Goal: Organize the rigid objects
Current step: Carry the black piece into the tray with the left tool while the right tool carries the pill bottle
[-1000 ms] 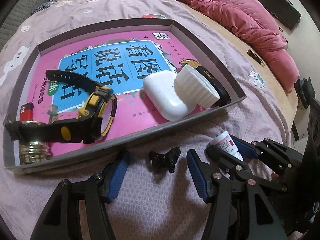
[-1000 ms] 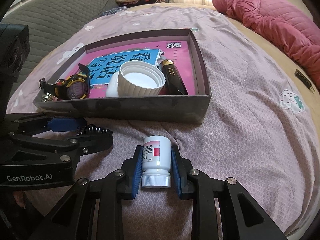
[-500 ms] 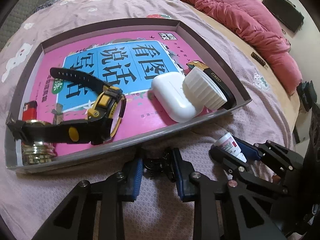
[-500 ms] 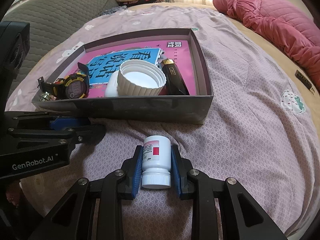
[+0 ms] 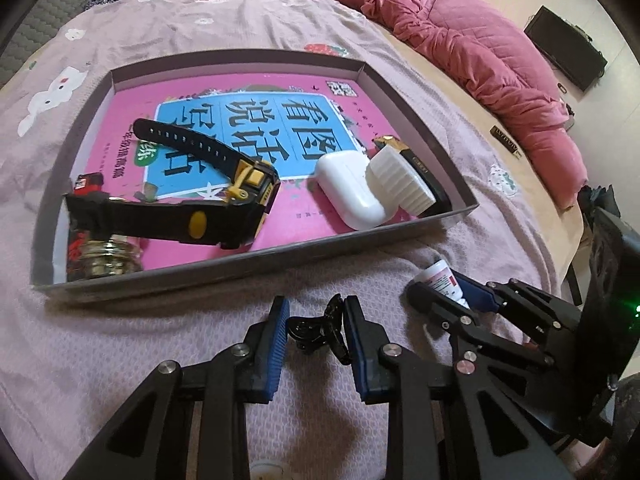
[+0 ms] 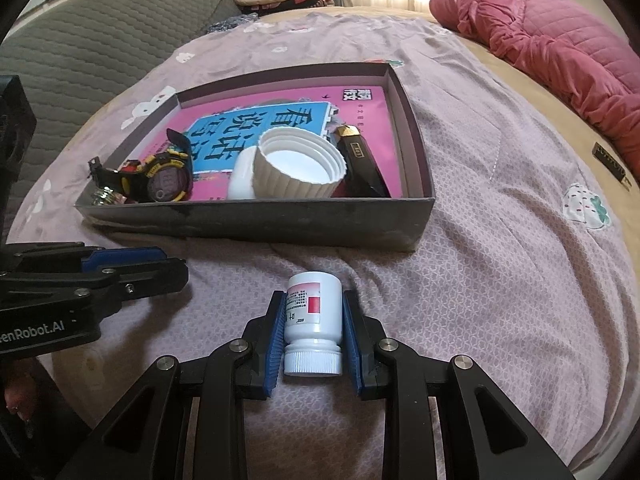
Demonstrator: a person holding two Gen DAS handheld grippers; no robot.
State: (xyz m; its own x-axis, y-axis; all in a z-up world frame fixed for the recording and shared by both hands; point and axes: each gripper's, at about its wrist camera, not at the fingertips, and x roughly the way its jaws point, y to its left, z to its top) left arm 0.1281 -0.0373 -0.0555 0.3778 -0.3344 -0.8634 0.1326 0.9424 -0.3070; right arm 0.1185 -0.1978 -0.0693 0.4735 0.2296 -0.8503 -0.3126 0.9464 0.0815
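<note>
In the shallow grey cardboard tray (image 5: 256, 258), lined with a glossy pink and blue printed book (image 5: 240, 120), the left end holds a ridged metal jar lid (image 5: 104, 264) and a chunky black and yellow rubber-strapped wristwatch (image 5: 224, 208). Further right lie a smooth white rounded plastic case (image 5: 352, 196), a ribbed white plastic bottle cap (image 5: 400, 184) and a slim black and gold lighter-like bar (image 5: 424, 176). In front of the tray, on the woven mauve bedspread (image 5: 120, 344), the left gripper (image 5: 316, 320) has its blue ribbed pads (image 5: 278, 340) closed narrowly on a small glossy black plastic hair claw (image 5: 316, 326). To its right, the right gripper (image 6: 313, 320) clamps a white plastic pill bottle with a red label (image 6: 314, 312), cap towards the camera.
</note>
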